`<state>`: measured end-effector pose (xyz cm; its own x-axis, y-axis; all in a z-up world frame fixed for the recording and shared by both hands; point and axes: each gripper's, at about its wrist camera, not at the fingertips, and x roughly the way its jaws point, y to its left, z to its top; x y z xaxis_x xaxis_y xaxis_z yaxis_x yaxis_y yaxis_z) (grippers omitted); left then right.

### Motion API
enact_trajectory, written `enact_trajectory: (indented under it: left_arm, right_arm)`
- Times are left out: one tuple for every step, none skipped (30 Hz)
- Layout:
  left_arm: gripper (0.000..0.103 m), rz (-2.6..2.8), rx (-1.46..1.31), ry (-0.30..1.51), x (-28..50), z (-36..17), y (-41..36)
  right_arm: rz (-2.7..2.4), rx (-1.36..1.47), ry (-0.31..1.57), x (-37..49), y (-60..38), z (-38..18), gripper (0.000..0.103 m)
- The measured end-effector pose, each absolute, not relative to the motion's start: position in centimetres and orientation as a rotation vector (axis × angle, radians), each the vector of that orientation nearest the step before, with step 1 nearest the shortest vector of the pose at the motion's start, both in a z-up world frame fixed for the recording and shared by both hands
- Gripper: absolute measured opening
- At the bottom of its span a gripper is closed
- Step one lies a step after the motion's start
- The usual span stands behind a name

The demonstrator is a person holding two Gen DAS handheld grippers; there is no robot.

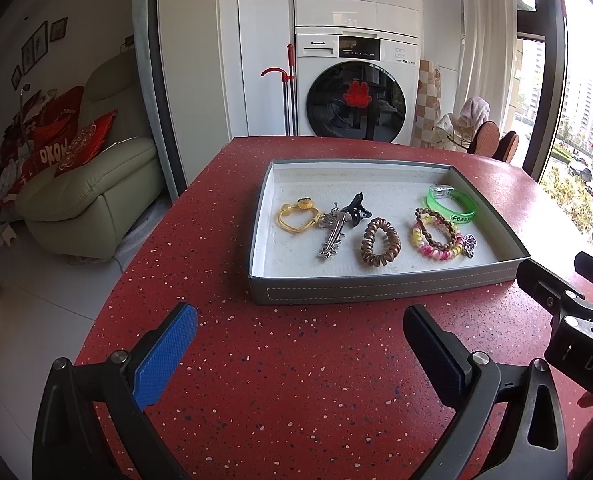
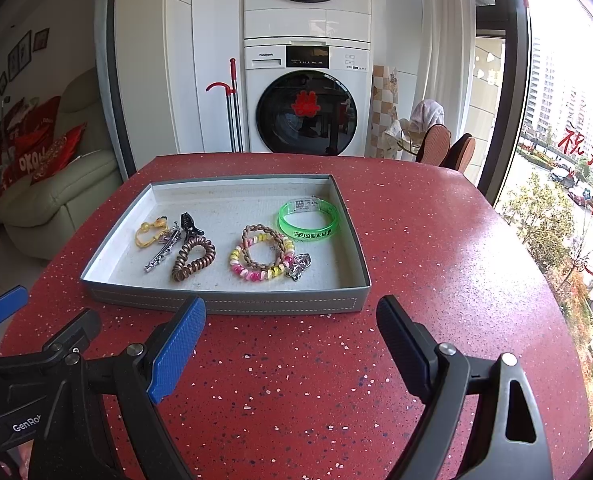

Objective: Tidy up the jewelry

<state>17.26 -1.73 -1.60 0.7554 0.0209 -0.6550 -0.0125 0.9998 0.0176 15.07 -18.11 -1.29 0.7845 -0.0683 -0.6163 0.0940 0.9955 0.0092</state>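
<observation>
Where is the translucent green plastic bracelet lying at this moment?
The translucent green plastic bracelet lies inside the shallow grey tray, near its far right corner in both wrist views, just behind the pink-and-yellow beaded bracelet.

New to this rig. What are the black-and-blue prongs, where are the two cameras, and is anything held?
No robot arm: a person holds one two-finger gripper in each hand, each with a fisheye camera looking along its fingers. One picture is from the left gripper, the other from the right gripper. Both stand open and hold nothing, above the red speckled table. On it sits a grey tray with a green wristband, a brown coil hair tie, a pink-yellow bracelet, a silver clip, a black claw clip and a yellow hair tie.
</observation>
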Motion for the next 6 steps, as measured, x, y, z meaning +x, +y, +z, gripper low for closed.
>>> enact_trajectory:
  left_arm:
    - [0.103, 0.018, 0.014, 0.714, 17.27, -1.59, -1.73]
    - [0.103, 0.02, 0.018, 0.712, 17.26, -1.59, -1.74]
    - [0.103, 0.02, 0.021, 0.712, 17.28, -1.55, -1.74]
    - [0.103, 0.019, 0.023, 0.712, 17.31, -1.53, -1.72]
    - [0.103, 0.017, 0.023, 0.713, 17.31, -1.56, -1.74]
    - [0.103, 0.016, 0.023, 0.714, 17.33, -1.55, -1.74]
  right_arm:
    - [-0.087, 0.042, 0.664, 15.13, -18.1, -1.28, 0.089]
    - [-0.087, 0.041, 0.663, 15.13, -18.1, -1.27, 0.089]
    - [-0.087, 0.041, 0.662, 15.06, -18.09, -1.27, 0.089]
    - [-0.087, 0.04, 0.663, 15.14, -18.1, -1.27, 0.089]
    - [-0.087, 0.04, 0.664, 15.14, -18.11, -1.27, 0.089]
    - [-0.087, 0.04, 0.664, 15.08, -18.11, -1.28, 0.089]
